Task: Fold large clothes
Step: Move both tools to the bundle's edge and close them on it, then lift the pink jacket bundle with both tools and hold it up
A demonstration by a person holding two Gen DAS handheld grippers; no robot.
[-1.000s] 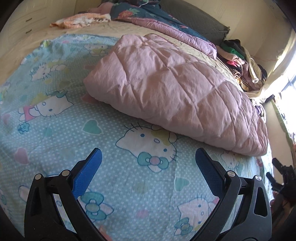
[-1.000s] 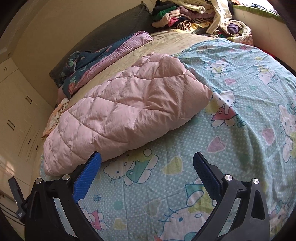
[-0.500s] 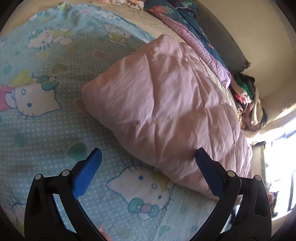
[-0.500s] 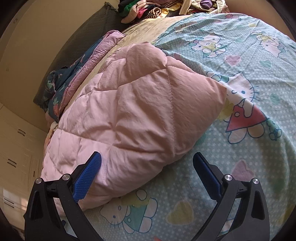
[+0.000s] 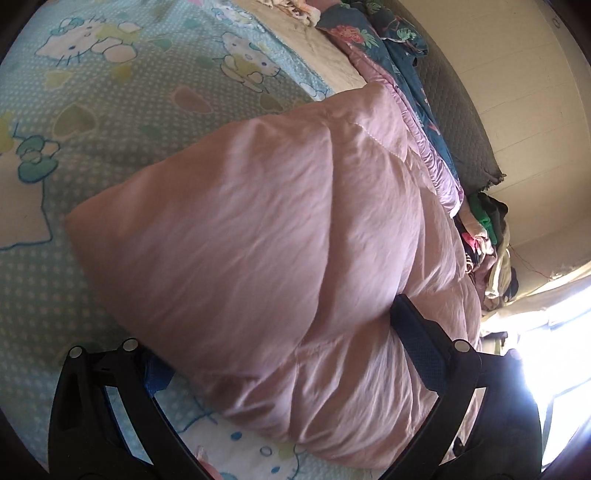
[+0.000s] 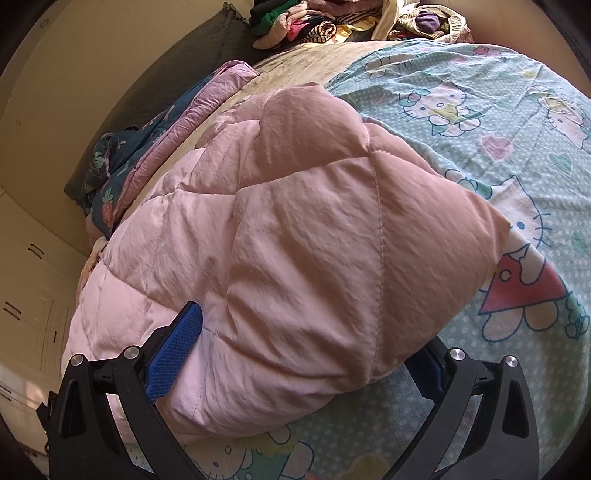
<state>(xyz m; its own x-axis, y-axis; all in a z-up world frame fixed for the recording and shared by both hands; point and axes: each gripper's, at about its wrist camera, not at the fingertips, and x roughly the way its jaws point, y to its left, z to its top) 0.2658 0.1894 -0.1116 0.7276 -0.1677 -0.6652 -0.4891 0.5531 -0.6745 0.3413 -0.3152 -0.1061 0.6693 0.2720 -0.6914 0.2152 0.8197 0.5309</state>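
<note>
Between the black tool's (image 6: 295,354) blue pads (image 6: 173,350) bulges a plain pale-pink quilt (image 6: 295,236) stitched in diamonds. Under it lies a light-blue bed sheet (image 6: 480,92), white-dotted, with cartoon cats and hearts. Beyond the quilt: a dark-teal floral blanket (image 5: 373,35) lined lilac.

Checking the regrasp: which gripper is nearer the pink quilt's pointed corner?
Right, seemingly: the right gripper straddles the pink quilt just below that corner; the left gripper straddles its edge farther along.
</note>
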